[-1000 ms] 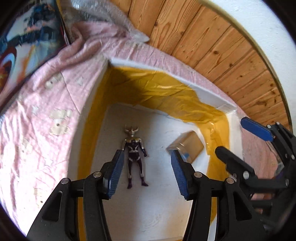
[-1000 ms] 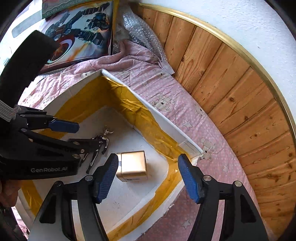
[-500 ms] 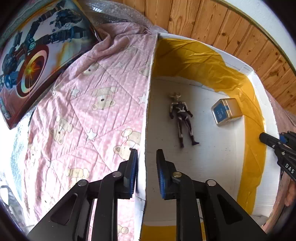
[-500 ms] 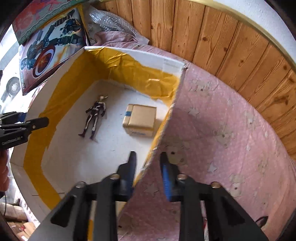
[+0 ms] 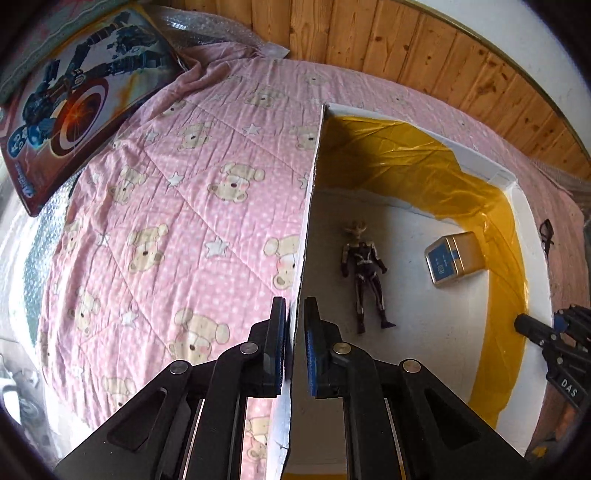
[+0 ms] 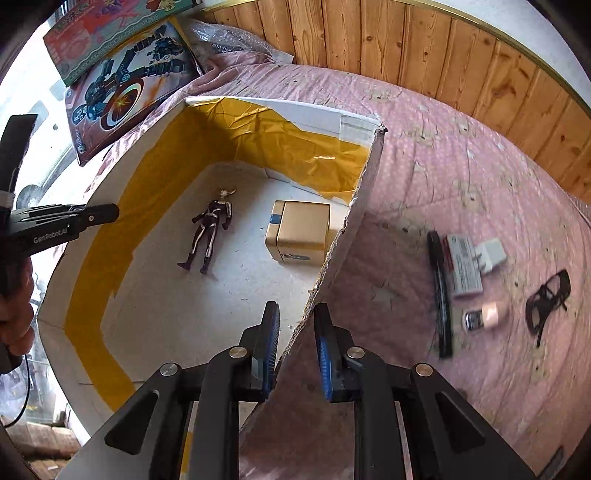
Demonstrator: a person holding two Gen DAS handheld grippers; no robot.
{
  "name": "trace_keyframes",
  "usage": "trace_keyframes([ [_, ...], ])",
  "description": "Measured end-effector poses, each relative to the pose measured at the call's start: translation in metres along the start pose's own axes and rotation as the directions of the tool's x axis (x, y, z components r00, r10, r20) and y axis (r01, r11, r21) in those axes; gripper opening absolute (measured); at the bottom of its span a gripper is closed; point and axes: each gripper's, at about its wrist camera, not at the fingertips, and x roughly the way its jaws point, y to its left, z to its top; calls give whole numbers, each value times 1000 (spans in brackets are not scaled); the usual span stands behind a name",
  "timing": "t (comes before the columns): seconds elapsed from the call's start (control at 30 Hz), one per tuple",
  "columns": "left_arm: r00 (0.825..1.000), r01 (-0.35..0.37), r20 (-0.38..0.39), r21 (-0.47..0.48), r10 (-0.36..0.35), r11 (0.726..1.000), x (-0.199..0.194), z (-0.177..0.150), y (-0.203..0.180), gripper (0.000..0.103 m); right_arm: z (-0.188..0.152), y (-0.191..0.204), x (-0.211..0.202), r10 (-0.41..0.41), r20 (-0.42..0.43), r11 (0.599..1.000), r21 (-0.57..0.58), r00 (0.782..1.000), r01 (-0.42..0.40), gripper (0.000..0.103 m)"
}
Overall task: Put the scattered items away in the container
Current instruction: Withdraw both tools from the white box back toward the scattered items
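Note:
A white box with yellow-taped inner walls [image 5: 513, 236] [image 6: 110, 236] lies on a pink bear-print quilt. Inside lie a dark toy figure [image 5: 364, 266] [image 6: 210, 229] and a gold tin [image 5: 454, 258] [image 6: 301, 230]. My left gripper [image 5: 294, 332] is shut on the box's left wall. My right gripper [image 6: 295, 332] is shut on the box's right wall. On the quilt right of the box lie a black pen [image 6: 441, 295], a white card with a charger [image 6: 469, 264], a small bottle [image 6: 487, 315] and black glasses [image 6: 548, 297].
A picture box with a shield print [image 5: 81, 99] [image 6: 122, 88] and a second colourful box [image 6: 110, 33] lean at the far left. Bubble wrap [image 6: 229, 37] lies by the wooden wall panelling [image 5: 424, 55]. The quilt [image 5: 184, 206] covers the surface.
Both grippers left the box's inside, moved to opposite walls and closed on them. In the last half second the box shifted slightly and the items to its right came into view.

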Motion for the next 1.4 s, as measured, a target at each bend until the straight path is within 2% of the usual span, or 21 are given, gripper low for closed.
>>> trace_keyframes([
  [0.13, 998, -56, 18, 27, 55, 998, -2, -9, -7, 10, -23, 2, -8, 3, 29, 999, 33, 1000, -4, 21],
  [0.2, 997, -74, 23, 26, 74, 997, -4, -7, -6, 12, -21, -3, -7, 31, 43, 998, 60, 999, -34, 27],
  [0.27, 994, -103, 48, 24, 102, 994, -16, -9, -5, 31, -21, -6, -11, 37, 65, 997, 67, 997, -41, 31],
  [0.3, 990, -119, 73, 22, 117, 993, -25, -10, -4, 33, -24, -7, -15, 39, 84, 997, 70, 996, -45, 37],
  [0.5, 972, -156, 176, -23, 158, 987, -76, -24, -14, 38, -48, -17, -48, 31, 173, 997, 60, 985, -42, 52],
  [0.57, 968, -137, 210, -14, 137, 990, -91, -32, -34, 39, -53, -18, -55, 30, 187, 998, 54, 982, -40, 53],
  [0.67, 965, -98, 249, 46, 83, 994, -105, -41, -73, 40, -59, -19, -64, 0, 206, 999, 48, 978, -10, 53],
  [0.77, 963, -63, 267, 110, 32, 992, -113, -51, -111, 40, -67, -25, -75, 2, 227, 999, 52, 974, -15, 53],
  [1.07, 965, 20, 252, 194, -70, 981, -116, -84, -184, 41, -96, -42, -93, -26, 254, 997, 70, 967, 8, 54],
  [1.4, 962, 50, 248, 261, -117, 964, -120, -105, -243, 41, -140, -74, -109, -46, 270, 990, 143, 962, 7, 54],
])
